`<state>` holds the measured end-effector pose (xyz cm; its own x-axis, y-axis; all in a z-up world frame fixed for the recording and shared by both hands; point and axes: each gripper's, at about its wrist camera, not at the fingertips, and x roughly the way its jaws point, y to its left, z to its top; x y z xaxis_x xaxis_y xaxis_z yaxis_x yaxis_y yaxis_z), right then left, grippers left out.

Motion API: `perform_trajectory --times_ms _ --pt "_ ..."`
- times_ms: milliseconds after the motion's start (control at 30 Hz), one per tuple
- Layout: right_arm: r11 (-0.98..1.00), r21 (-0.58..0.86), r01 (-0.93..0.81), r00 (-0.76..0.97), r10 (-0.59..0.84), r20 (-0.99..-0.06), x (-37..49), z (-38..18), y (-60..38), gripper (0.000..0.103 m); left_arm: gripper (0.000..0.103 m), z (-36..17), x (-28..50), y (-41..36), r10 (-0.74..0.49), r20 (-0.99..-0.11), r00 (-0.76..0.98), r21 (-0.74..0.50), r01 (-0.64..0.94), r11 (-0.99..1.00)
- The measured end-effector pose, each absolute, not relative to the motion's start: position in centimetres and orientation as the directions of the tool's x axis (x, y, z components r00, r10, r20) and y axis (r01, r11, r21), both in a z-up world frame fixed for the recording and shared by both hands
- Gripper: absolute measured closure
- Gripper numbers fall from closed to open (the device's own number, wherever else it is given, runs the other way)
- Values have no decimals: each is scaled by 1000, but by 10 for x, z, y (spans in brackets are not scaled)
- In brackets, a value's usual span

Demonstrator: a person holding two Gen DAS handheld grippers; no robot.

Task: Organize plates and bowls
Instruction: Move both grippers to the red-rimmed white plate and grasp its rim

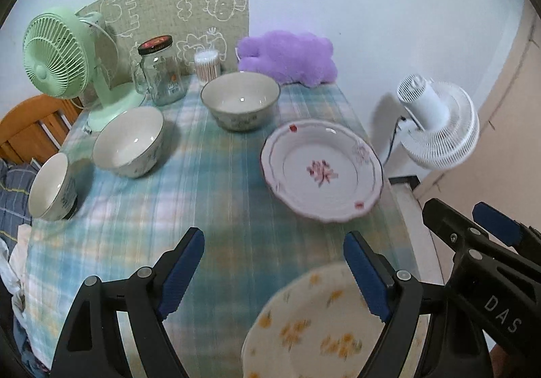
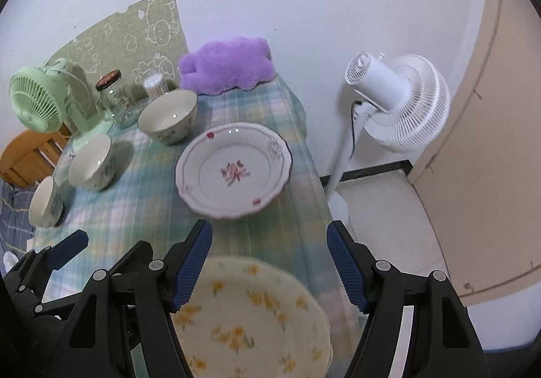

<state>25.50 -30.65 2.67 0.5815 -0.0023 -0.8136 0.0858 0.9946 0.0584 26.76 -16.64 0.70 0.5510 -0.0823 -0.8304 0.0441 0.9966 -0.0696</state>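
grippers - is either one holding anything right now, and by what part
Nothing is held. The left gripper and right gripper both stand open above the yellow-flowered plate, pads clear of it.

Black hand-held gripper (image 1: 274, 271), blue ribbed pads, silver rivets, "DAS" marking

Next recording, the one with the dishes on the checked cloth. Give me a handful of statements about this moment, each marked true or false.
1. Three bowls stand on the cloth. True.
2. The pink-flowered plate sits stacked inside a bowl. False: it lies by itself on the cloth.
3. The right tongs grip the yellow-flowered plate. False: they are open above it.
4. A lidded glass jar stands beside the green fan. True.
5. The left tongs hold a bowl. False: they are open and empty.
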Motion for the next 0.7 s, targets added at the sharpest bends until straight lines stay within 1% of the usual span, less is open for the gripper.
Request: perform_trajectory --times_ms 200,467,700 --pt "998 55 45 576 19 -817 306 12 -315 29 19 -7 307 -172 -36 -831 556 -45 -2 999" --pt "998 53 21 553 32 -833 363 -25 -323 29 21 -40 354 -182 -3 -848 531 -26 -35 999" --pt "997 70 22 527 48 -848 398 -58 -326 29 27 -68 384 -191 5 -861 509 -12 -30 999"
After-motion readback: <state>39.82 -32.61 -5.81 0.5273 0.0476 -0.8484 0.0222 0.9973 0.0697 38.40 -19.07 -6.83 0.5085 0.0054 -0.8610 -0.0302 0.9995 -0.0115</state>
